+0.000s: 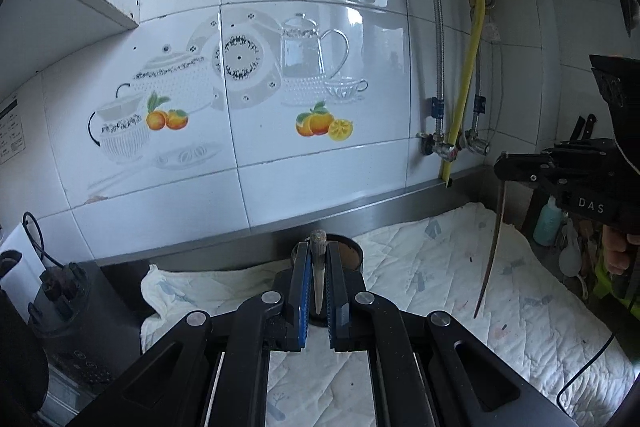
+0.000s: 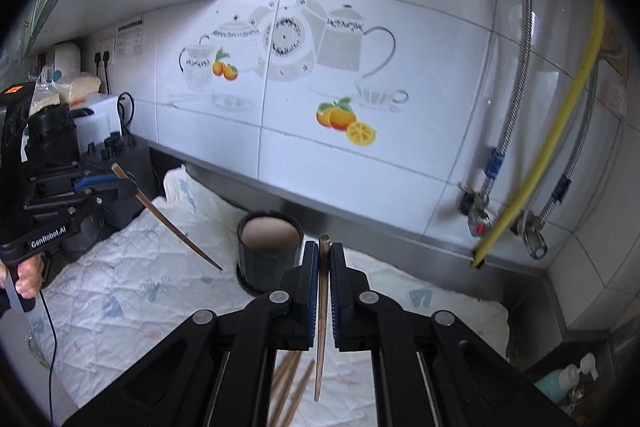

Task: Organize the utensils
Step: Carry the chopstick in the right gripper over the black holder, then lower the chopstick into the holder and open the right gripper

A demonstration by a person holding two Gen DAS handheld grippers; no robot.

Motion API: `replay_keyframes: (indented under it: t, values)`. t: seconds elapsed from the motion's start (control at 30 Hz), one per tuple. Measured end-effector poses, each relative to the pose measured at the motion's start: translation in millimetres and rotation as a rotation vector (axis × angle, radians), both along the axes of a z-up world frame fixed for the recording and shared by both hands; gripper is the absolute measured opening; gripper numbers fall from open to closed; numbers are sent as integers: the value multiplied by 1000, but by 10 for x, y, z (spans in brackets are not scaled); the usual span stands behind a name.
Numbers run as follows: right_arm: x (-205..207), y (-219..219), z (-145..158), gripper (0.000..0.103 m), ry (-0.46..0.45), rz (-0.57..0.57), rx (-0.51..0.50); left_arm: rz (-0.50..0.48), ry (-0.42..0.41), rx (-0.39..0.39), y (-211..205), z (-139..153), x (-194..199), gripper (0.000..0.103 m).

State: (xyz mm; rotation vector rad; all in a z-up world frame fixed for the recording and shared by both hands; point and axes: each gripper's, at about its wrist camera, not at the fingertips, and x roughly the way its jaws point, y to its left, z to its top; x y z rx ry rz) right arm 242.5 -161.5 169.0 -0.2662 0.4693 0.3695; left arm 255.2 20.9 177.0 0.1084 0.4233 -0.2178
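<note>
**One chopstick clamped in each claw, above the quilted cloth**

Left gripper (image 1: 318, 279): narrow, pinched on a single brown chopstick (image 1: 319, 267) near its thick end. Blunt top poking up just past the fingertips; tapered end running down between the blue pads (image 1: 305, 291). Seen from the right wrist camera, the same stick slanting down and away from the claw, tip clear of the cloth. Directly ahead of the fingertips, and partly hidden behind them, a dark round holder (image 1: 352, 255) with a pale inside.

Right gripper (image 2: 324, 287): likewise narrow, closed on a second chopstick (image 2: 322, 307), held close to upright, thick end just above the fingertips, thin end hanging below the claw. Ahead and slightly left of this claw, the same holder (image 2: 269, 247), standing upright on the white quilted cloth (image 2: 132, 283). Below the claw, on the cloth, several more loose chopsticks (image 2: 292, 387), possibly three or four, too blurred to count.

Beyond both claws: a steel ledge, then the tiled wall (image 1: 280, 47) with printed teapots and oranges. Off to the right claw's right, a yellow hose (image 2: 552, 139) and braided metal pipes down to valves. To the left claw's left, a dark appliance (image 1: 68, 291) with a cable. A hand (image 2: 24, 275) visible on the left gripper's handle.
</note>
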Motion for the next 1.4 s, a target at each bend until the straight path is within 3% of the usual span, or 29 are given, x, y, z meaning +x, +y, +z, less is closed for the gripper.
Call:
replay_keyframes:
  t: [0.17,0.4,0.6,0.77,1.1,1.4]
  values:
    - [202,191,203,8,-43,18,31,-19,-53,-4,-84,260,217,6]
    - [487,346,476,8,-130,20,162,-11,-65,-41,-63,457,605,6]
    - [788,420,474,8,-155,-2,273,-14,-94,-82,39,604,747,6]
    - [1027,501,295,8,-137,-19,312,-6,-67,-100,76,462,945,6]
    - [1212,580,-137,8,-41,-24,198,44,78,-71,89,-100,1368,7]
    - [1241,578,-307,8,34,-18,161,67,125,-75,148,-225,1450,8]
